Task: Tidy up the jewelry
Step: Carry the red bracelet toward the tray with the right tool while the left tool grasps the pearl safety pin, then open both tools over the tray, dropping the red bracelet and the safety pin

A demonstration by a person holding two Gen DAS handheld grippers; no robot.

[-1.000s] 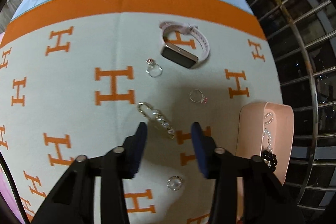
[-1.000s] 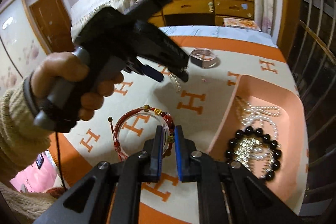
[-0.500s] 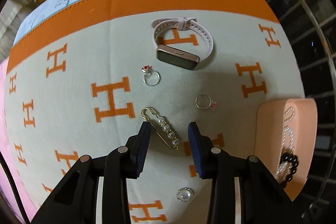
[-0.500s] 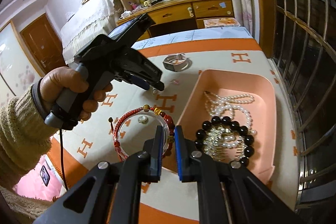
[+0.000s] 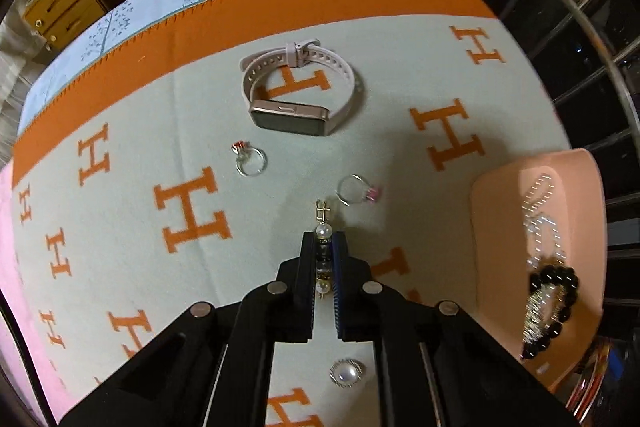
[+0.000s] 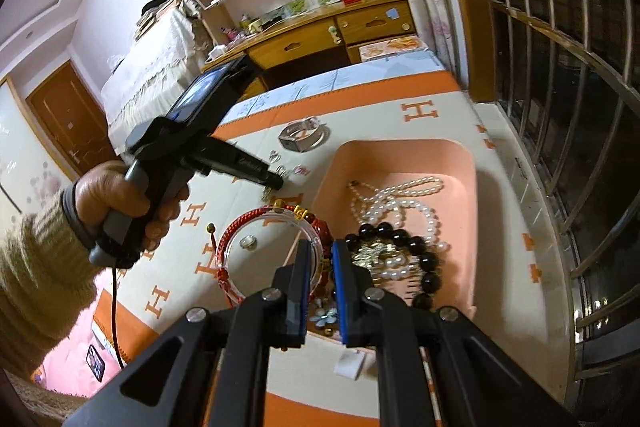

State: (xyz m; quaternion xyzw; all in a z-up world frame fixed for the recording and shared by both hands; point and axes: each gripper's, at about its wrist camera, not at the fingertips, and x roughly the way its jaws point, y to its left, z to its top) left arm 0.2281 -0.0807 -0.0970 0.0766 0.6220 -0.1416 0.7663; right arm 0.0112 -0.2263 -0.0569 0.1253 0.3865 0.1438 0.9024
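The left tongs (image 5: 323, 251) pinch a gold pearl brooch pin (image 5: 323, 227) lengthwise above the orange-and-cream blanket (image 5: 120, 115), its clasp end pointing far. Just beyond lie a pink-stone ring (image 5: 356, 190), a red-stone ring (image 5: 249, 159) to the left, and a pink smartwatch (image 5: 298, 95) farther off. A round pearl brooch (image 5: 346, 373) sits near. The peach tray (image 6: 460, 163) on the right holds pearls and black beads. The right tongs (image 6: 321, 255) hover almost closed, gripping nothing, over a red bracelet (image 6: 256, 219).

The only lettering I can read is the orange capital H repeated across the pale blanket (image 5: 360, 163), from nine o'clock round to three. Book spines at twelve in my right view are illegible.
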